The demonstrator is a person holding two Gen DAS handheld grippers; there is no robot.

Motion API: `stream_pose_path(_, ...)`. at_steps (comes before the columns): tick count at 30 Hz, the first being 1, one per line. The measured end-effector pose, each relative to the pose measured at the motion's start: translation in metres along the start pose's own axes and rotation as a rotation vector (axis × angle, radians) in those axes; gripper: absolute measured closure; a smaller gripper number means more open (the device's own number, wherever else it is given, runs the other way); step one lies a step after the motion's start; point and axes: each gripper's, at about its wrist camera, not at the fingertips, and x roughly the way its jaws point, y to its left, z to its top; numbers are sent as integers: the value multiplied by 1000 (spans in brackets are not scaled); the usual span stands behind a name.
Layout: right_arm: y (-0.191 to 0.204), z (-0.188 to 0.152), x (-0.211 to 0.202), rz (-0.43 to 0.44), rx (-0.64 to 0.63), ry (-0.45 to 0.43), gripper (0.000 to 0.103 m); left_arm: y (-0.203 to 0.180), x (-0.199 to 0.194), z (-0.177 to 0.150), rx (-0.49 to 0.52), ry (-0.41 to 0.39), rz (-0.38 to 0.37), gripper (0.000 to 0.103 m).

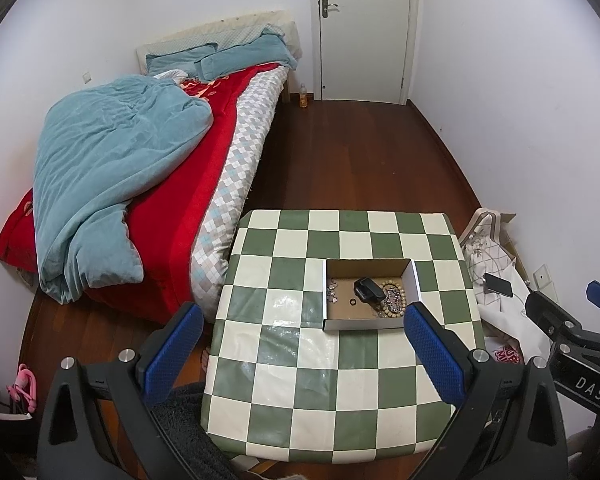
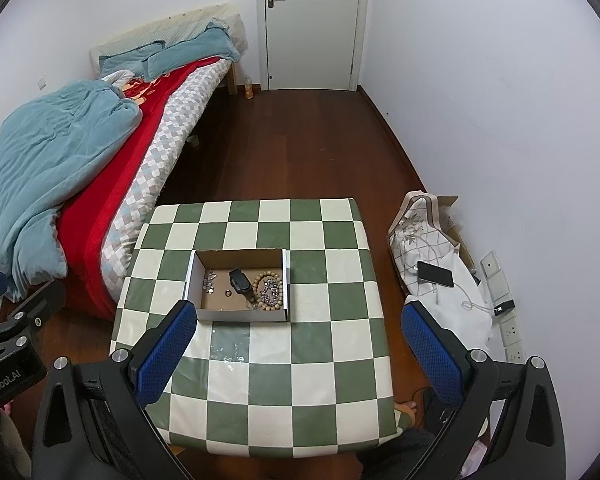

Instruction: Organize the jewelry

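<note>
An open cardboard box (image 1: 415,284) (image 2: 192,276) sits on the green-and-white checked table (image 1: 300,380) (image 2: 320,360). Inside lie a black watch (image 1: 367,289) (image 2: 239,281), a wooden bead bracelet (image 1: 396,300) (image 2: 269,292), a silver chain (image 1: 332,290) (image 2: 209,282) and a small dark ring (image 1: 353,302) (image 2: 227,293). My left gripper (image 1: 304,336) is open and empty, held above the table's near side. My right gripper (image 2: 300,338) is open and empty, also above the table in front of the box. Each gripper shows at the edge of the other's view.
A bed (image 1: 148,168) with a blue duvet and red blanket stands left of the table. A white bag with a phone (image 2: 435,273) on it lies on the floor to the right, near wall sockets. A closed door (image 2: 312,20) is at the far wall.
</note>
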Motion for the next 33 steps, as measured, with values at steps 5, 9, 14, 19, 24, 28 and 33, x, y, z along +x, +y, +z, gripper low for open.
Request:
stream_pose_path(5,-1,1,-2,-1,6,-4,0,0,-1,-1,0,-3,-1,1)
stream_pose_path(9,-1,3,-4,-3,11,-8,0,-4,-2,3,0,-8,-1,1)
stream_pose_path(14,-2,4,-7,-4,17,-11,0,-5,-3,5,1,-8,-1,1)
stream_pose_path(19,-2,3,-7,-3,18,-11,0,-5,-4,4,0,-9,-4,1)
stream_pose_path(24,-2,4,-8,-2,17,-11,0,-8,-5,7,1,-14,-4,1)
stream_pose_path(28,-2,3,-7,-1,17,-11,0,-6,-5,6,0,-11,-3,1)
stream_pose_path(33,-2,4,-8,-2,15,-4,0,-8,-7,8,-2,-11,-5,1)
